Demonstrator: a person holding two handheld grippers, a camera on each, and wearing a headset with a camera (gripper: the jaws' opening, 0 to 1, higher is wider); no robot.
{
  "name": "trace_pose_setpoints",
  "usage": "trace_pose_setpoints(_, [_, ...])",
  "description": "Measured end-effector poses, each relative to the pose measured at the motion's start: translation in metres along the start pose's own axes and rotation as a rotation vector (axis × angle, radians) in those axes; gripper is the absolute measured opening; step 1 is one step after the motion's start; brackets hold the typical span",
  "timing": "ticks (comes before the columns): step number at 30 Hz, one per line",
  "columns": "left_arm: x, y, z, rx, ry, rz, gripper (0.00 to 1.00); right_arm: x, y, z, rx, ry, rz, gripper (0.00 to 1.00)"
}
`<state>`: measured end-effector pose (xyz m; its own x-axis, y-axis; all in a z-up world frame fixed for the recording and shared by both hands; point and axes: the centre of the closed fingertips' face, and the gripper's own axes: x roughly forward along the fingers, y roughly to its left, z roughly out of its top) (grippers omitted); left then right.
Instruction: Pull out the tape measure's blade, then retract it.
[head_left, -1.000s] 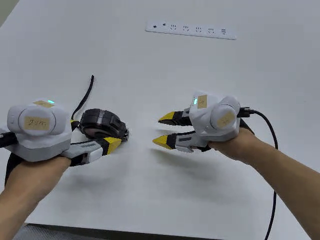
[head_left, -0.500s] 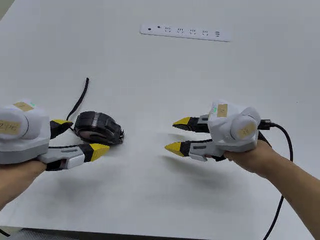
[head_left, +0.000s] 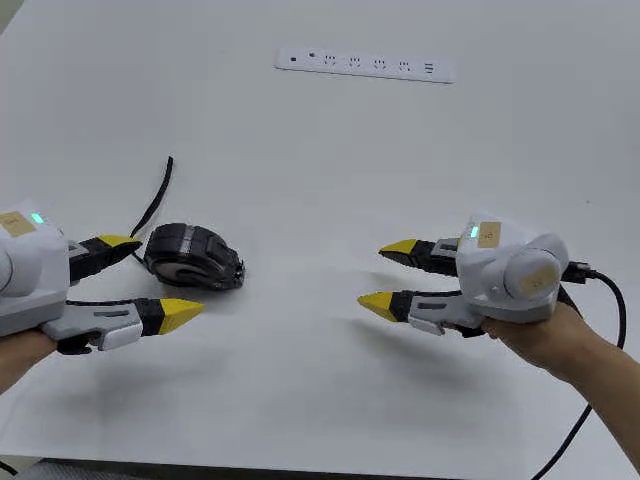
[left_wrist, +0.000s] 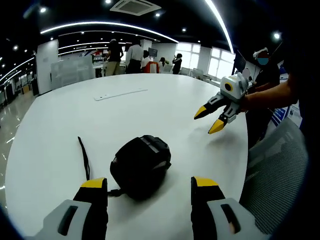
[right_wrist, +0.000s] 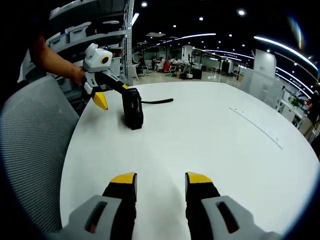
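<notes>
The black tape measure (head_left: 192, 257) lies on the white table, with its black wrist strap (head_left: 152, 202) trailing away from it; its blade is not pulled out. My left gripper (head_left: 160, 278) stands open just short of it, jaws on either side of empty air; in the left gripper view the tape measure (left_wrist: 140, 165) sits a little beyond the yellow tips of the left gripper (left_wrist: 150, 183). My right gripper (head_left: 387, 276) hovers open over the table well right of the case, holding nothing. The right gripper view has the tape measure (right_wrist: 132, 108) far off beside the left gripper (right_wrist: 111, 93).
A white power strip (head_left: 364, 64) lies at the far side of the table (head_left: 330, 160). A black cable (head_left: 600, 370) runs from the right gripper toward the near edge. A mesh chair (right_wrist: 30, 150) stands beside the table, and people stand far off in the room.
My left gripper has drawn back from around the tape measure, leaving it lying on the table. My right gripper has moved right, away from the case. The head camera shifted a little.
</notes>
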<state>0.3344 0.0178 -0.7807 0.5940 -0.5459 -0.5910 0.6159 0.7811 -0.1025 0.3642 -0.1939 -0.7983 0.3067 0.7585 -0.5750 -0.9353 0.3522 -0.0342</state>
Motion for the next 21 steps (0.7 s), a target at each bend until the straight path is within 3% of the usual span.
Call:
trace_pose_setpoints(14, [-0.017,-0.009,-0.007,0.002,-0.046,-0.044,0.73,-0.04,0.0,-0.016,0.06,-0.036,-0.089,0.51])
trace_pose_setpoints(21, [-0.023,-0.01,-0.012,0.027,-0.044,-0.053,0.78,-0.052,0.003,-0.02,0.083,-0.054,-0.113,0.59])
